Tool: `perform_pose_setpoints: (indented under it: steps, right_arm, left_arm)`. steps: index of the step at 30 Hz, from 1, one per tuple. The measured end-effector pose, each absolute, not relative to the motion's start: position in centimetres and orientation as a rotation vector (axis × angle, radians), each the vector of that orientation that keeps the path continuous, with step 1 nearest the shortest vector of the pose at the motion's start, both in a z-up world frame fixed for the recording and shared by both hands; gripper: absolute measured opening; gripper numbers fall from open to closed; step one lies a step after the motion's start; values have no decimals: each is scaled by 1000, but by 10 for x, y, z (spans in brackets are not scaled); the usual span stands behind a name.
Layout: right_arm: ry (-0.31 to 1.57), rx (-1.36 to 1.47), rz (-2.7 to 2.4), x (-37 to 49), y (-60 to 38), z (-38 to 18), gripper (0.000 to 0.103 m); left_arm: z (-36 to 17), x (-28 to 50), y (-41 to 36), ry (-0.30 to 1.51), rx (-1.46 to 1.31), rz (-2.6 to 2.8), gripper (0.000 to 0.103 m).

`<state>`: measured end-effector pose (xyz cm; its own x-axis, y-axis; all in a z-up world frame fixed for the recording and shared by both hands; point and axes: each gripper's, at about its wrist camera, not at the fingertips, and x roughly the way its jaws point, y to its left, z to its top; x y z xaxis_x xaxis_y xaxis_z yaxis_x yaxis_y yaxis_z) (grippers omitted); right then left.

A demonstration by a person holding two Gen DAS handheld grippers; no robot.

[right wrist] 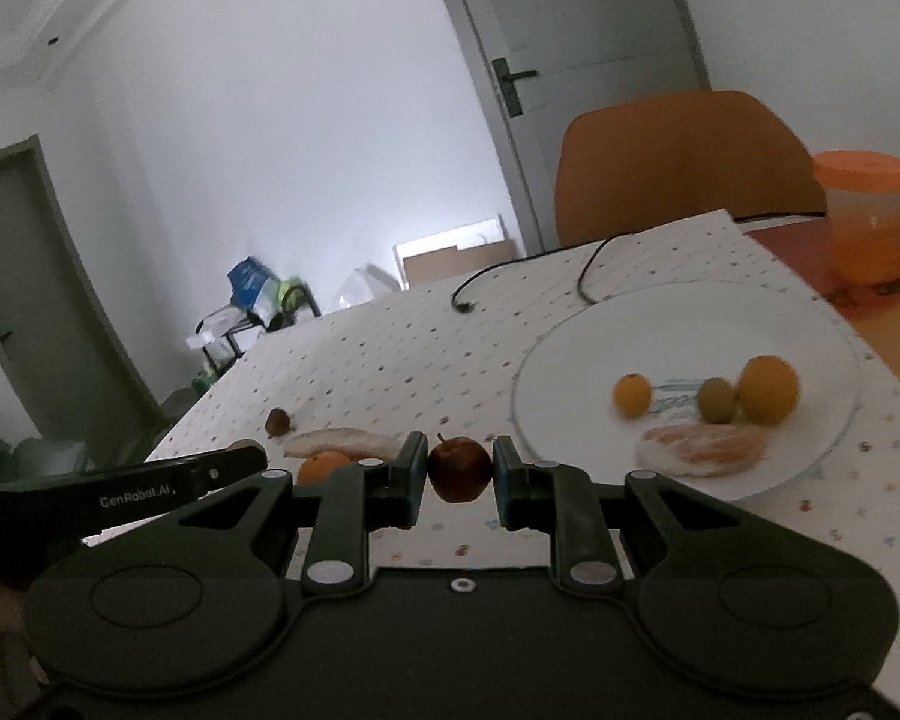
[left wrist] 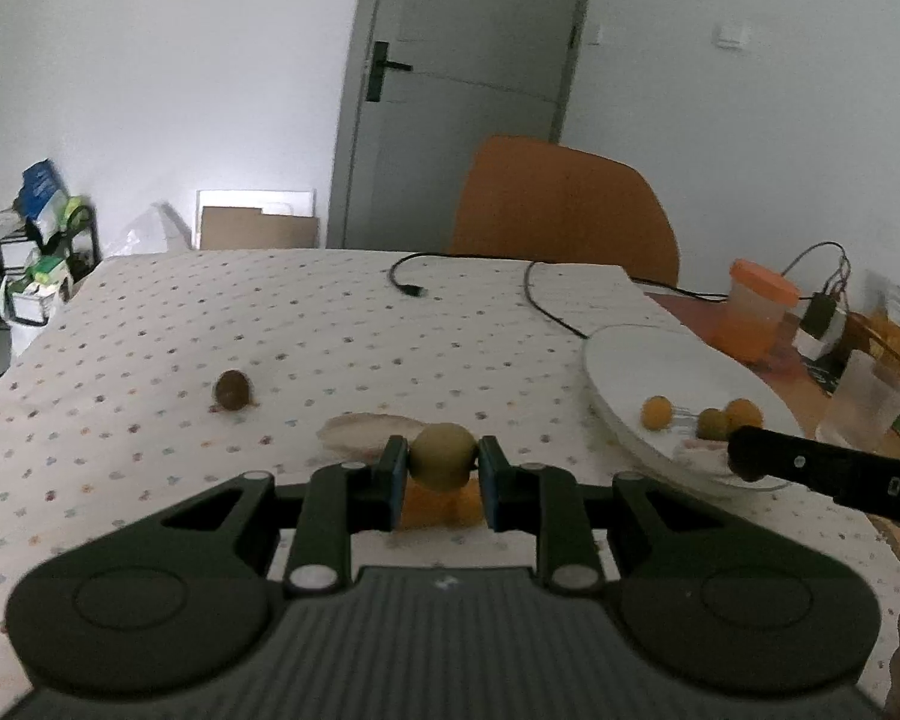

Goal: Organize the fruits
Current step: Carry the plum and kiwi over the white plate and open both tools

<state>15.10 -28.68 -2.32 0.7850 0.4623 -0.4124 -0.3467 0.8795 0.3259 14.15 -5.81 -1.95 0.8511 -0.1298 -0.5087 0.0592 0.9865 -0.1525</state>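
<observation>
A small round yellow-green fruit [left wrist: 443, 457] is clamped between the left tongs [left wrist: 441, 483], raised above the dotted worktop [left wrist: 270, 324]. A small dark red apple-like fruit [right wrist: 459, 468] is likewise gripped in the right tongs [right wrist: 458, 483]. The round white plate [right wrist: 660, 324], where three small fruits are already gathered, lies ahead and rightward of both; the right tongs are judged nearer.

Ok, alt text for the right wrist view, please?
The right claw grips a small dark red apple above a dotted tablecloth. Beyond it to the right, a white plate holds several round orange and green fruits; an orange chair stands behind the table.
</observation>
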Motion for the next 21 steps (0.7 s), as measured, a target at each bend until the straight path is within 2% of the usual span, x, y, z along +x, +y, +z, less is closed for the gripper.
perform_pose_setpoints:
  steps: [21]
  right_arm:
    - [483, 324, 344, 153, -358, -36, 22]
  left_arm:
    - [-22, 170, -134, 554, -74, -226, 23]
